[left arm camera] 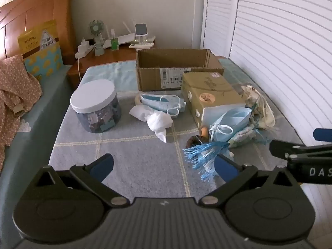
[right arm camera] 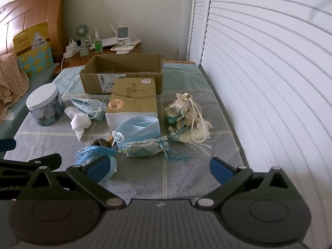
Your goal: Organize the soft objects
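Blue tasselled sachet point(right arm camera: 145, 148) lies near the bed's point(right arm camera: 186, 184) front edge, touching a face mask point(right arm camera: 138, 130). Both claws, left point(left arm camera: 164, 166) and right point(right arm camera: 159, 168), stand fully open, empty. Pinch the sachet body, probably not its tassel; carry to the open cardboard box point(right arm camera: 122, 72).
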